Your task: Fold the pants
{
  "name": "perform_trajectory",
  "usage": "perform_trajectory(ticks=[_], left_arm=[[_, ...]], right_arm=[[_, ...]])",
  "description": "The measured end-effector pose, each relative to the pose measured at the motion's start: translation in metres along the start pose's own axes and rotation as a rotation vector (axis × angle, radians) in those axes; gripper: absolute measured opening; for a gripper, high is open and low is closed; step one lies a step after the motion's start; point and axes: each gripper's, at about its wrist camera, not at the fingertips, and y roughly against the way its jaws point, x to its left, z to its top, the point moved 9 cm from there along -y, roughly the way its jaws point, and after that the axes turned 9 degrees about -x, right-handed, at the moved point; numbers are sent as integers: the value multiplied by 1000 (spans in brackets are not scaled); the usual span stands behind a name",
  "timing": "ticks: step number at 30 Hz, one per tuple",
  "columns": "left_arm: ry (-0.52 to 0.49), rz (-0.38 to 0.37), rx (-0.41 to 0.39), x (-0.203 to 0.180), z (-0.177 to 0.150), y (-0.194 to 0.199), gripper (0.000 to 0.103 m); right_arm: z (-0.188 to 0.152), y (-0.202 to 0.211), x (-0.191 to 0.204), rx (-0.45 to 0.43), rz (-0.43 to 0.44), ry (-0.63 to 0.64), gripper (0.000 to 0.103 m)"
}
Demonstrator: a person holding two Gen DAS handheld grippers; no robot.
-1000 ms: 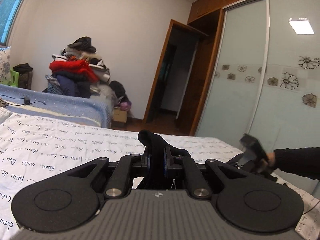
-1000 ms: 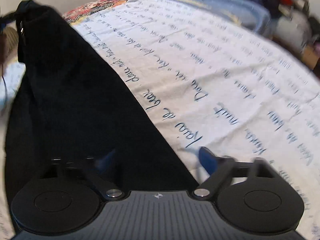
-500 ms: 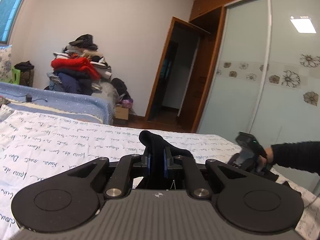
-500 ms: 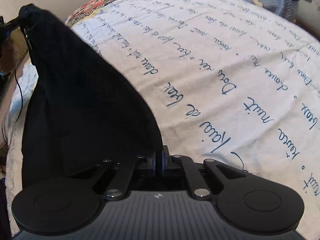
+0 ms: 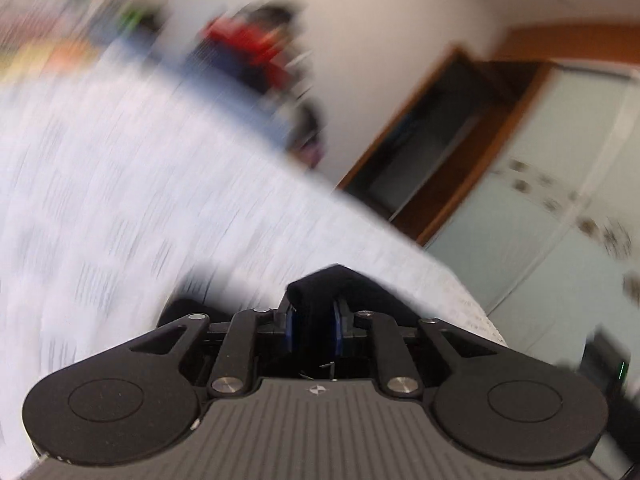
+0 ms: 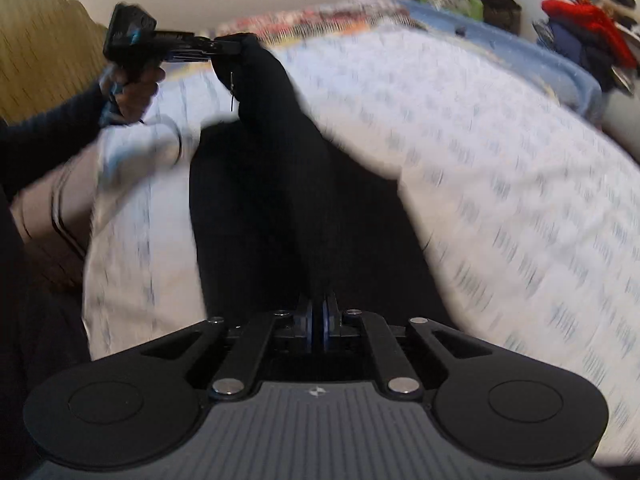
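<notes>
Black pants (image 6: 280,200) stretch over the white bed sheet (image 6: 500,200) between my two grippers. My right gripper (image 6: 318,316) is shut on their near edge, pads together on the cloth. At the upper left of the right wrist view a hand (image 6: 132,80) holds my left gripper (image 6: 228,46), which lifts the far end of the pants. In the blurred, tilted left wrist view a fold of the pants (image 5: 320,284) sits between the blue pads of the left gripper (image 5: 315,320). Its jaws are opening a little, and the cloth still fills the gap.
The sheet (image 5: 120,200) has blue script printed on it. A pile of clothes (image 6: 588,28) sits beyond a blue blanket (image 6: 520,52). A tan headboard (image 6: 40,40) is at left. A doorway (image 5: 432,136) and sliding wardrobe doors (image 5: 560,200) stand past the bed.
The right gripper went from open to shut on the pants' edge and swung along the bed. The left gripper rolled and dipped toward the sheet, its pads a little wider apart.
</notes>
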Motion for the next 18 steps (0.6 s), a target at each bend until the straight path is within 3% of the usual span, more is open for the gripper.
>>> perform_trajectory(ticks=[1, 3, 7, 9, 11, 14, 18], left_arm=[[50, 27, 38, 13, -12, 0, 23], [138, 78, 83, 28, -25, 5, 37], [306, 96, 106, 42, -17, 36, 64], [331, 84, 64, 42, -9, 60, 85], [399, 48, 18, 39, 0, 85, 94], [505, 33, -59, 29, 2, 110, 95], [537, 123, -23, 3, -19, 103, 94]], right_arm=[[-14, -10, 5, 33, -6, -18, 4], [-30, -20, 13, 53, -21, -37, 4], [-29, -29, 12, 42, -47, -63, 5], [-27, -31, 12, 37, -52, -59, 5], [-24, -24, 14, 20, -59, -51, 5], [-26, -24, 11, -10, -60, -69, 5], [-24, -24, 8, -31, -64, -75, 5]])
